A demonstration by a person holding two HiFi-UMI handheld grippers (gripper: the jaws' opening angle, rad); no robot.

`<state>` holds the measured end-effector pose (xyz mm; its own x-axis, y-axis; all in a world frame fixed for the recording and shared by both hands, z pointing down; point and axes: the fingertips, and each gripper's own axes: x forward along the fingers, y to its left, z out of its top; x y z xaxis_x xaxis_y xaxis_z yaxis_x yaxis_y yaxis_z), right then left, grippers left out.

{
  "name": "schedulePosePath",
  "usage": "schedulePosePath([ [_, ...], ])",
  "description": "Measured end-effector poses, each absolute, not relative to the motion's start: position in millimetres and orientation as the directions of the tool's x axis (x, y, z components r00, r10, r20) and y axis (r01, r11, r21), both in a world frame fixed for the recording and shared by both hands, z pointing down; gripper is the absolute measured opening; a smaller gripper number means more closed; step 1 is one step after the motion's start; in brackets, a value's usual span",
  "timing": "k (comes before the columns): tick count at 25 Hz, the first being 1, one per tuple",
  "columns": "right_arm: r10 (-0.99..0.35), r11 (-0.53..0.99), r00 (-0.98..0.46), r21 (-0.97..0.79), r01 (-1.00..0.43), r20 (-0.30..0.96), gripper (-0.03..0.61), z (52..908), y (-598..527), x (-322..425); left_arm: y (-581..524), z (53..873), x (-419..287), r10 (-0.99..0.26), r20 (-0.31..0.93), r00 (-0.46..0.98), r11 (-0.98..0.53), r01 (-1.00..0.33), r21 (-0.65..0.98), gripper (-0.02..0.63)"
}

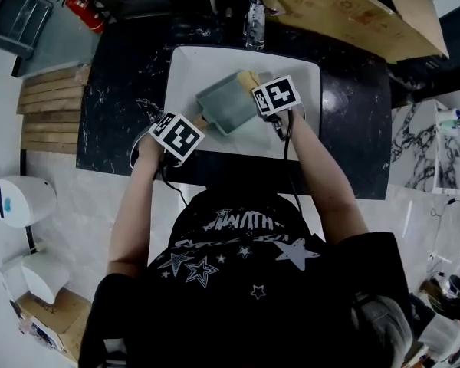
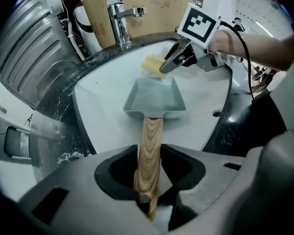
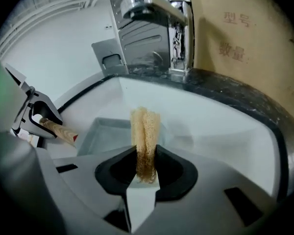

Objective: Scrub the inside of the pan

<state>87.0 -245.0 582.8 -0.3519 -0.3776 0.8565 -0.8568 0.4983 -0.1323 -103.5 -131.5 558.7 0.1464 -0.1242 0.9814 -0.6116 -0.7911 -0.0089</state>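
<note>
A rectangular grey-green pan (image 1: 228, 102) (image 2: 154, 98) (image 3: 105, 133) with a wooden handle (image 2: 149, 155) (image 3: 59, 130) lies in the white sink (image 1: 188, 67). My left gripper (image 1: 176, 136) (image 2: 149, 190) is shut on the handle's end. A folded yellow sponge (image 3: 145, 141) (image 2: 152, 62) (image 1: 248, 77) is pinched in my right gripper (image 1: 274, 98) (image 3: 146, 168) (image 2: 174, 60). The sponge hangs over the pan's far rim, and whether it touches the pan is unclear.
A chrome tap (image 2: 120, 21) (image 3: 152, 9) (image 1: 254, 18) stands behind the sink on the black marble counter (image 1: 123, 90). A cardboard box (image 1: 345, 10) (image 3: 240, 43) sits to the tap's right. A grey dish rack (image 2: 34, 48) is to the sink's left.
</note>
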Motion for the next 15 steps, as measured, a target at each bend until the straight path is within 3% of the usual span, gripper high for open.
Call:
schedulePosePath([
  [7,-0.217,0.493,-0.260,-0.124,-0.861,0.941,0.089,619.3,-249.6,78.5,-131.7,559.6,-104.3,-0.103,0.980,0.170,-0.798,-0.603,0.021,0.153],
  [15,-0.155,0.482,-0.115,-0.027,-0.876,0.981,0.089,639.0,-263.0,77.6,-132.3,559.0,-104.4,-0.095,0.979,0.182,-0.804,-0.594,0.033,0.150],
])
